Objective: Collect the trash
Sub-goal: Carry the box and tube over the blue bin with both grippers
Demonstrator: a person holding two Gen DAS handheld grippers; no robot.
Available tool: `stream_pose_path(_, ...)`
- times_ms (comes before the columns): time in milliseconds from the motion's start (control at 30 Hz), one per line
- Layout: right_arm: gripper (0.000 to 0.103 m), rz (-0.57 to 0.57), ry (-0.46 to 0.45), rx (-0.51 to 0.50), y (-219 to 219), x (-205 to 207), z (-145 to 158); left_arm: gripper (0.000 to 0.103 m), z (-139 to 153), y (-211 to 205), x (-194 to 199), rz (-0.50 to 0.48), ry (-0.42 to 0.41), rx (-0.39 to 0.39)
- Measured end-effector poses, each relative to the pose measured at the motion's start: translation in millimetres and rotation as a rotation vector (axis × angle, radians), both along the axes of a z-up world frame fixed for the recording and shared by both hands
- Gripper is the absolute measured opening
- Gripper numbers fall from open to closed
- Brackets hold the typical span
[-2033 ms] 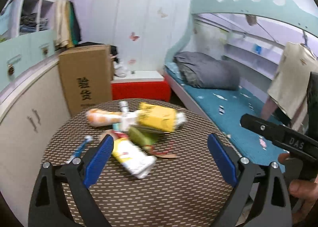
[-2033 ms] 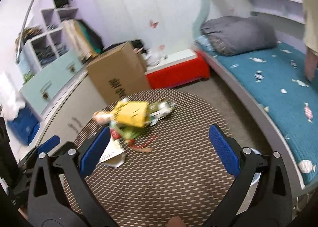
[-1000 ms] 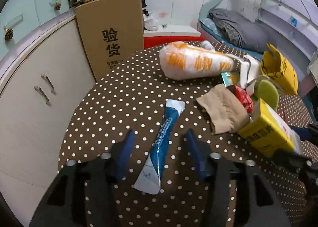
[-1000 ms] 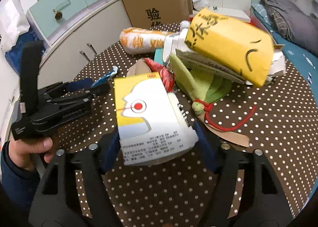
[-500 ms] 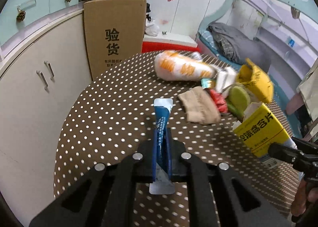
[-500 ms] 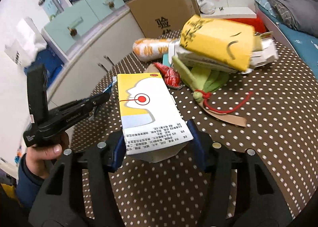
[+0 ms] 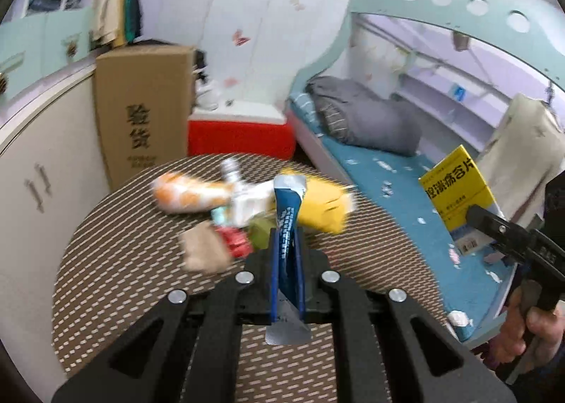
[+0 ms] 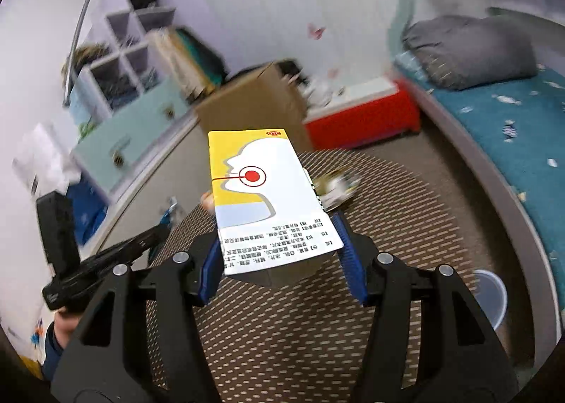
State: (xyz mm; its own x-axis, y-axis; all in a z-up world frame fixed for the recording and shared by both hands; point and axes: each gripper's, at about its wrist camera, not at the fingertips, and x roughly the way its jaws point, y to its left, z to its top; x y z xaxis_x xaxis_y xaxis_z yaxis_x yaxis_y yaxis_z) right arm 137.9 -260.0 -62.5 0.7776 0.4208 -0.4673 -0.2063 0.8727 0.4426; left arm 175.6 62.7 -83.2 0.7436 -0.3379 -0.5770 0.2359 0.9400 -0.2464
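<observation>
A blue sachet (image 7: 287, 223) stands pinched upright in the left claw (image 7: 286, 276), its two blue pads pressed flat against it and its torn silver end hanging below them, lifted clear of the round dotted tabletop (image 7: 116, 261). A yellow medicine box (image 8: 263, 198), printed with a white head in profile and a red target, sits clamped between the pads of the right claw (image 8: 279, 261), held above the near half of the tabletop; in the left view the same box (image 7: 457, 198) rides out past the tabletop's right edge, over the teal bed (image 7: 388, 170).

One loose pile of trash (image 7: 247, 208) lies toward the far side of the tabletop, blurred: an orange-and-white bag (image 7: 190, 194), a yellow packet (image 7: 321, 208), a tan scrap (image 7: 203, 251), a red wrapper (image 7: 236, 244) and something green (image 7: 261, 233) can be made out, though an exact count cannot. The near half of the tabletop is bare cloth up to its curved rim.

Beyond the far rim stand one cardboard carton (image 7: 141, 113) against the white cupboard (image 7: 35, 170) and one red-sided step (image 7: 240, 138). A strip of floor separates the tabletop's right edge from the bed, and one blue bin (image 8: 491, 297) sits low in that gap. One grey folded quilt (image 7: 363, 120) rests on the bed.
</observation>
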Motion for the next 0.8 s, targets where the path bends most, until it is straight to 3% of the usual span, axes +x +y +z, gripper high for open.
stream_pose_path(167, 0.056, -0.137, -0.006, -0.001, -60, -4, -1, 0.008, 17, -60, 4, -0.092, -0.032, -0.015)
stream_pose_path(400, 0.056, -0.351, 0.051, 0.036, -151, -16, -26, 0.008, 23, -161, 13, -0.256, -0.041, -0.024)
stream_pose_path(600, 0.056, -0.465, 0.159, 0.049, -205, -10, -66, 0.008, 6, -246, 30, -0.376, 0.016, -0.029)
stream_pose_path(800, 0.056, -0.511, 0.260, 0.102, -237, 3, -112, 0.008, -28, -319, 49, -0.452, 0.111, -0.008)
